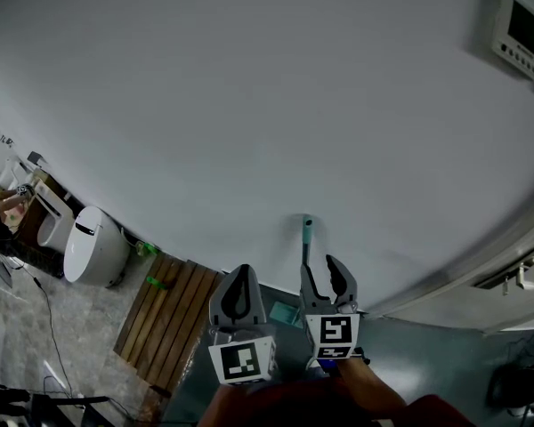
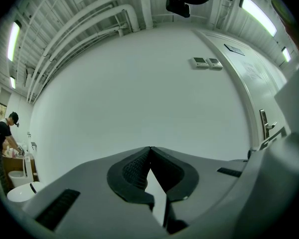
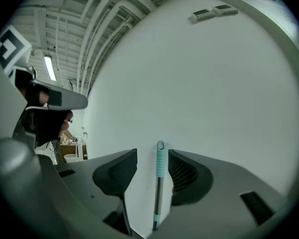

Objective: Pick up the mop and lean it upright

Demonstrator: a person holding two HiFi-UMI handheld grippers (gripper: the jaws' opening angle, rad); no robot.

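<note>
The mop handle (image 1: 306, 241) stands upright against the white wall, teal grip on top and metal shaft below. In the right gripper view the mop handle (image 3: 160, 176) rises between the jaws, close to the right-hand one, with a gap on the other side. My right gripper (image 1: 327, 272) is open around it, also seen as the right gripper (image 3: 152, 169). My left gripper (image 1: 240, 278) hangs just left of the handle, apart from it. The left gripper (image 2: 150, 149) has its tips together with nothing between them. The mop head is hidden below the grippers.
A white toilet (image 1: 93, 245) and a slatted wooden platform (image 1: 169, 318) lie to the left on the floor. A control panel (image 1: 521, 29) is on the wall at upper right, above a door handle (image 1: 521, 276). A person (image 2: 2, 133) stands far left.
</note>
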